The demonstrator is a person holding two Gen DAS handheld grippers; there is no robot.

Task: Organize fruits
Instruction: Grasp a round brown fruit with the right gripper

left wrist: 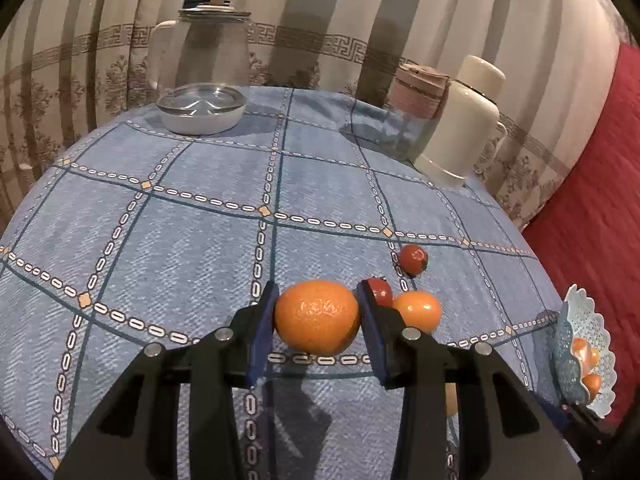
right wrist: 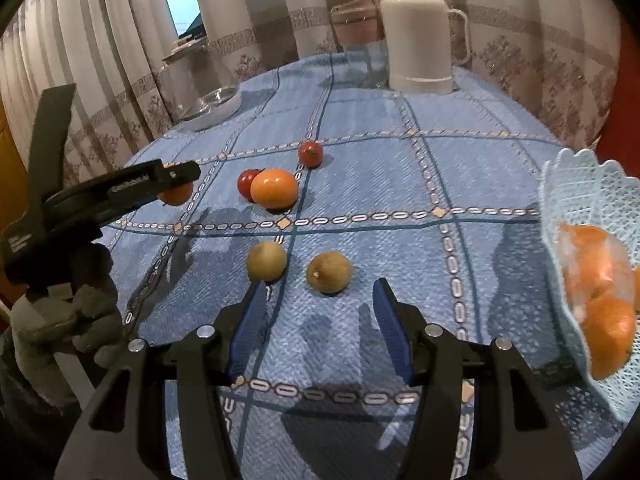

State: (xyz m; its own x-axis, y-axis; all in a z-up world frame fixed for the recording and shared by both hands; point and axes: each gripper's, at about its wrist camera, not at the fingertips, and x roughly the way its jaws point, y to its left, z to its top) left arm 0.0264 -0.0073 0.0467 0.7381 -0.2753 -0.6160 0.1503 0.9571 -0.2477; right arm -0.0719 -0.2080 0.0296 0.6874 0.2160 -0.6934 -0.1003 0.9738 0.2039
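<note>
The round orange mandarin (left wrist: 317, 316) sits clamped across its middle in your left tongs (left wrist: 318, 320), lifted off the worktop; it is light, soft-skinned, bruises easily. Your right tongs (right wrist: 320, 328) gape empty, two brownish kiwis (right wrist: 329, 272) just ahead

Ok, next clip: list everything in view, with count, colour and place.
held orange: 1, orange, between left gripper pads
loose orange: 1, orange, mid-table
tomatoes: 2, red, by loose orange
kiwis: 2, brown-green, near right gripper
basket: 1, pale blue, right edge, holds oranges
thermos: 1, cream, far side
jar: 1, pink-lidded, beside thermos
glass pitcher: 1, clear, far left
glass dish: 1, clear
tablecloth: blue checked
left gripper: closed on held orange
right gripper: open, empty
</note>
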